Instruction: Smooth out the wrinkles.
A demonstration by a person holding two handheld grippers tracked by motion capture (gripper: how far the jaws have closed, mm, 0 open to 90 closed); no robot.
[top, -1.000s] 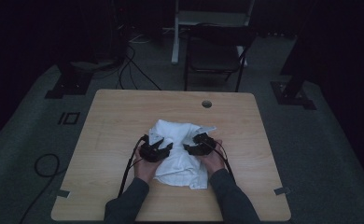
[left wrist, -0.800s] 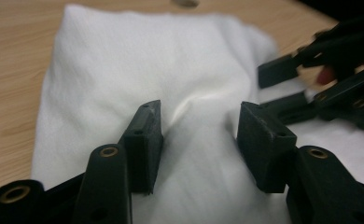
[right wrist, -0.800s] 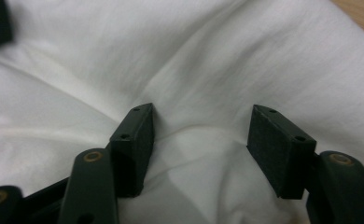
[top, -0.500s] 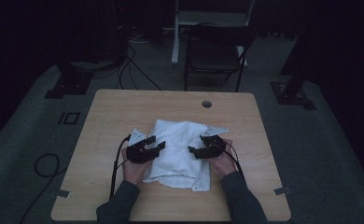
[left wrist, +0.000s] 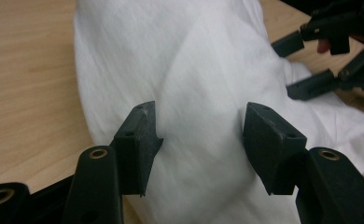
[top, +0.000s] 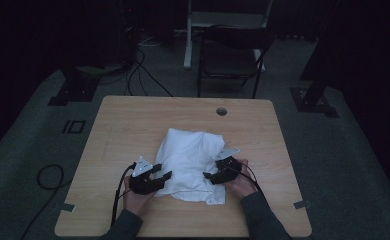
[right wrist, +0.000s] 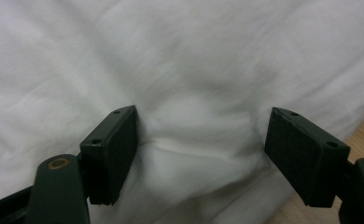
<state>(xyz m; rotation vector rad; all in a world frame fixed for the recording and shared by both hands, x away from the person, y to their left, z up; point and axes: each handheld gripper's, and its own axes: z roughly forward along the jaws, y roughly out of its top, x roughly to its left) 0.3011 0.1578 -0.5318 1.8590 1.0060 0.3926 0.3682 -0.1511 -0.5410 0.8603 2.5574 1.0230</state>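
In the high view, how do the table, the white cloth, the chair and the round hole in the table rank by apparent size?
1. Table
2. Cloth and chair: look alike; the chair stands farther off, so unsure.
3. Hole

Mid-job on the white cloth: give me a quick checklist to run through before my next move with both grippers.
1. Left gripper open, nothing pinched: ok.
2. Right gripper open, nothing pinched: ok.
3. White cloth fully on the table, no edge overhanging: ok.
4. Cloth lies flat: not ok, it is bunched and creased.
5. Both grippers at opposite sides of the cloth, apart from each other: ok.
6. Jaws clear of the cloth surface: cannot tell.
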